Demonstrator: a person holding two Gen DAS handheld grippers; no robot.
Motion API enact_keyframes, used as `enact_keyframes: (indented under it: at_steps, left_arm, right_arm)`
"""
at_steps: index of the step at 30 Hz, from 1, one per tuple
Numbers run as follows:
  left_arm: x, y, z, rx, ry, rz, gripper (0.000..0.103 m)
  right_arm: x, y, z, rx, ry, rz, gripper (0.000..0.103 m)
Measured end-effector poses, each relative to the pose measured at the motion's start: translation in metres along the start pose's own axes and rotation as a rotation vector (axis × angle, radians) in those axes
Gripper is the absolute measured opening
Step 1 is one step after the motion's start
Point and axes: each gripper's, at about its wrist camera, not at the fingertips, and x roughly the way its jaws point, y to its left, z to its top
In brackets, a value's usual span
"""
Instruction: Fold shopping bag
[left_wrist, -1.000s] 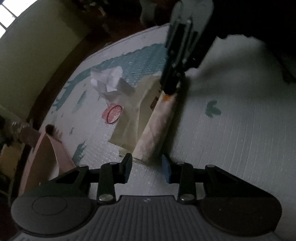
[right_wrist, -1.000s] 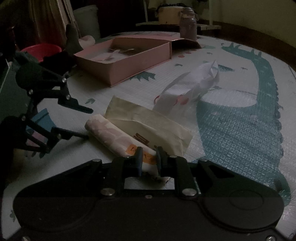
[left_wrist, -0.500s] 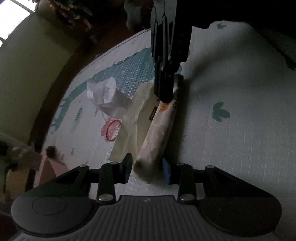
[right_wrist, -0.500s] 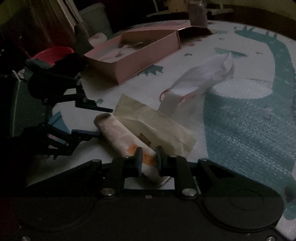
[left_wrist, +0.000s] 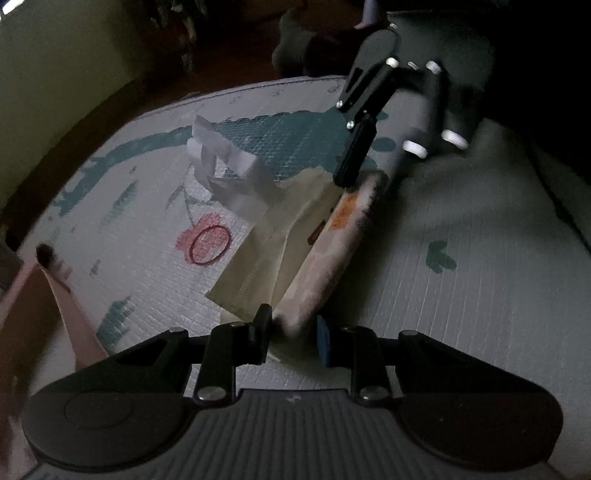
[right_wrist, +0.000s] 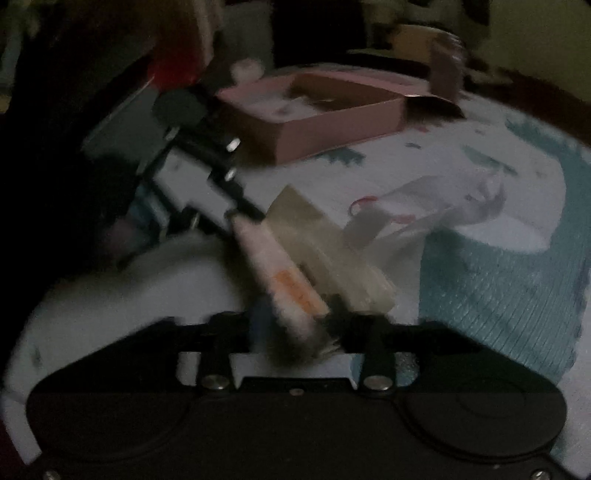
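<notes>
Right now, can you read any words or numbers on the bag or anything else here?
None can be read.
Rolled shopping bag: an orange patch with marks, too blurred to read.
Beige flap: a small dark label, too small to read.
Pink box: no writing visible.

left tool (left_wrist: 291, 338): closing round near end of rolled bag (left_wrist: 332, 254) | right tool (left_wrist: 354, 177): at far end | mat (left_wrist: 461, 295): beneath
</notes>
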Motion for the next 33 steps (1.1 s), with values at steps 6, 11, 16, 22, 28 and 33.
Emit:
enact_keyframes:
  at_steps: [6, 11, 16, 22, 28, 33]
  left_arm:
    - [-0.005, 0.018, 0.000, -0.206, -0.010, -0.102, 0.025]
    - [-0.003, 0.042, -0.010, -0.486, -0.035, -0.185, 0.026]
    - [0.004, 0.065, -0.033, -0.777, -0.086, -0.270, 0.027]
    - [0.007, 0.072, -0.046, -0.905, -0.125, -0.286, 0.027]
    - [0.010, 0.073, -0.053, -1.005, -0.161, -0.300, 0.027]
    - [0.013, 0.077, -0.062, -1.073, -0.183, -0.308, 0.026]
  right_arm:
    - [-0.002, 0.006, 0.003, -0.045, 0.002, -0.037, 0.026]
    - [-0.005, -0.026, -0.003, 0.215, -0.046, 0.019, 0.026]
    - [-0.001, -0.049, -0.014, 0.458, -0.099, 0.059, 0.026]
    - [0.007, -0.061, -0.022, 0.624, -0.149, 0.059, 0.026]
    - [0.010, -0.066, -0.026, 0.706, -0.199, 0.029, 0.026]
    - [0.012, -0.070, -0.026, 0.705, -0.229, -0.009, 0.027]
